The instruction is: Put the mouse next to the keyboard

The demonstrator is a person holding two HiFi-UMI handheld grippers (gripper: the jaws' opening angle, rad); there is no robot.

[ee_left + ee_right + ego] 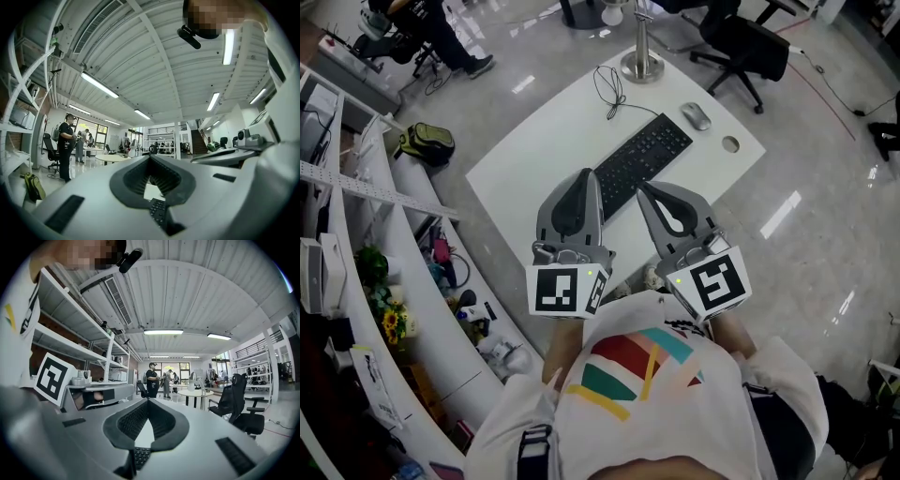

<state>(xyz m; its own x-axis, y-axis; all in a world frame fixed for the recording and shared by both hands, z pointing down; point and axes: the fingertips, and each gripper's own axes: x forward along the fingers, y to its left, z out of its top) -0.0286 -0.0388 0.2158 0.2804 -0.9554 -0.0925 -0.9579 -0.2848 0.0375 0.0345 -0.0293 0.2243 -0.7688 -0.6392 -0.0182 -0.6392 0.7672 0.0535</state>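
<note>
The mouse (696, 116) sits on the white table (534, 159) just off the far right end of the keyboard (642, 161), a small gap between them, its long axis running crosswise to the keyboard's length. So it already lies beside the keyboard, and that fits a scene waiting for the placing as well as one where the placing is done. Both grippers hang back by the person's chest, well apart from the mouse, which lies ahead and to the right of them. The right gripper (642, 190) is the nearer of the two, its tips over the keyboard's near end, and its jaws are pressed together on nothing. The left gripper (591, 178) sits alongside it, jaws likewise closed and empty, with only keys and table showing beneath.
</note>
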